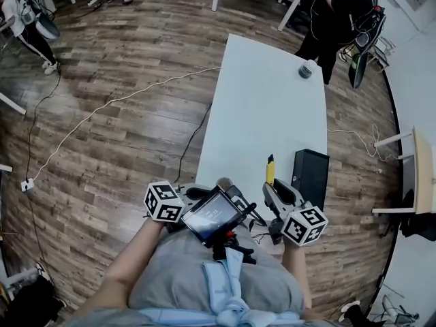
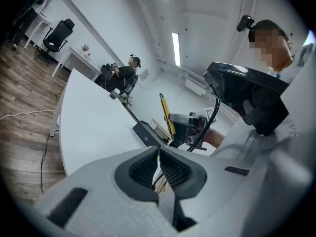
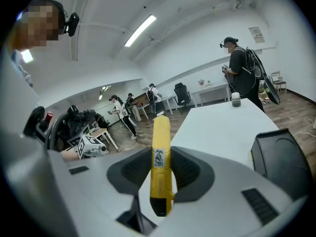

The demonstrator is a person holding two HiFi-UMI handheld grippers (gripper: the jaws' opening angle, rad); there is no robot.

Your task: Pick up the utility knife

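The right hand-held gripper (image 3: 161, 168) clamps a slim yellow utility knife (image 3: 160, 135); left hand-held gripper (image 2: 159, 164) closed, empty.

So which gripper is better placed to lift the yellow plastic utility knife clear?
Right. The right gripper is clamped on the yellow plastic utility knife, which stands between its jaws. The left gripper is shut on nothing.
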